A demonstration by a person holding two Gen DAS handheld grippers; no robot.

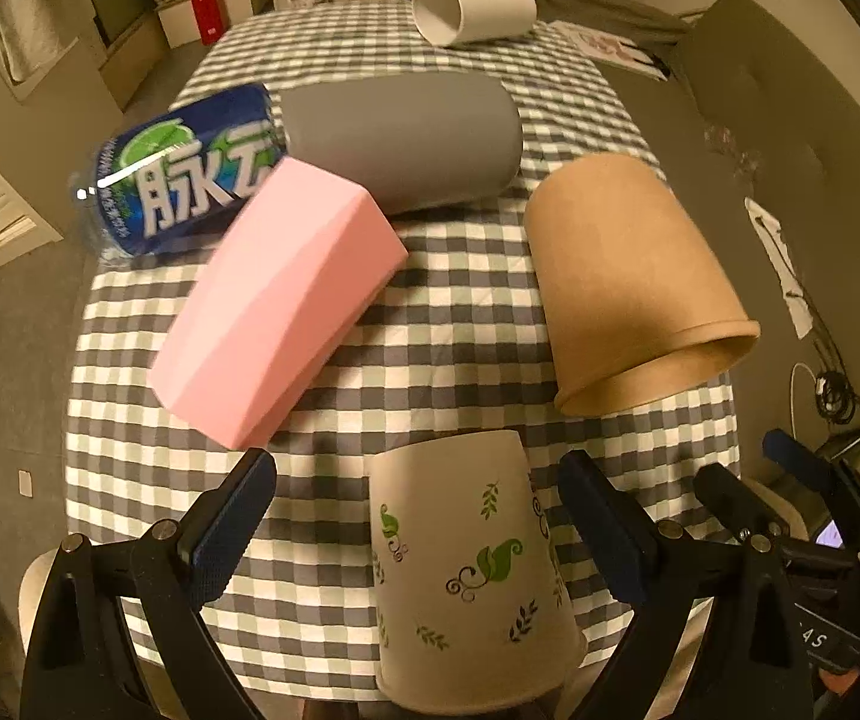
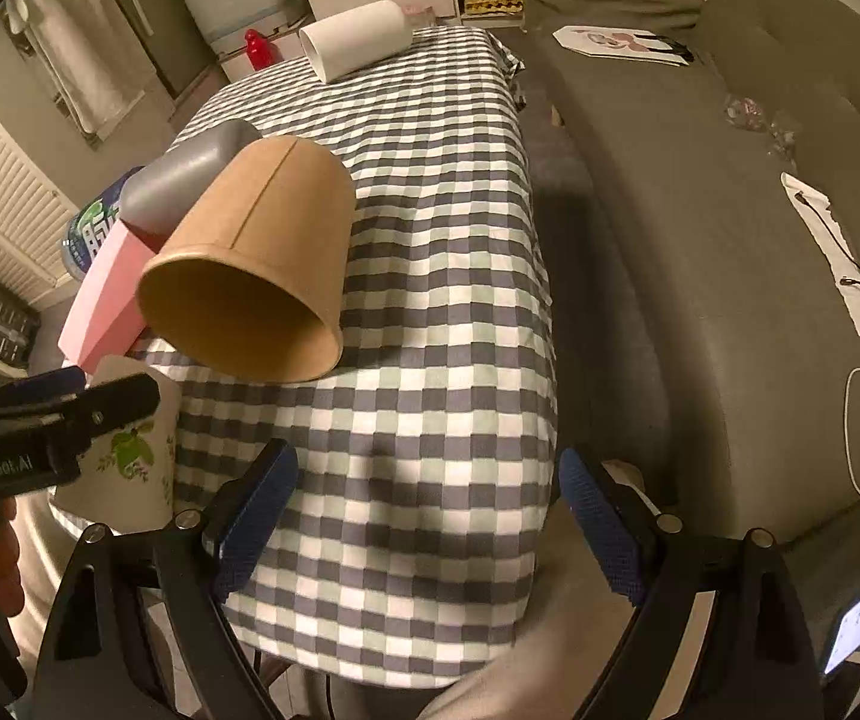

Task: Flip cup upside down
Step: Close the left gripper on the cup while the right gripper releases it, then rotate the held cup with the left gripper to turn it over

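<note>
A white paper cup with green leaf prints (image 1: pixel 472 576) stands upside down near the front edge of the checkered table (image 1: pixel 430 360), between the open fingers of my left gripper (image 1: pixel 418 516), which do not touch it. It also shows at the left of the right wrist view (image 2: pixel 130 468), partly behind the left gripper. A brown paper cup (image 1: pixel 628 276) (image 2: pixel 256 258) rests upside down and tilted further back. My right gripper (image 2: pixel 430 510) is open and empty over the table's front right part.
A pink box (image 1: pixel 280 306), a grey cylinder (image 1: pixel 400 138), a blue bottle (image 1: pixel 184 174) and a white cup on its side (image 1: pixel 472 9) lie further back. A grey sofa (image 2: pixel 700 210) runs along the table's right side.
</note>
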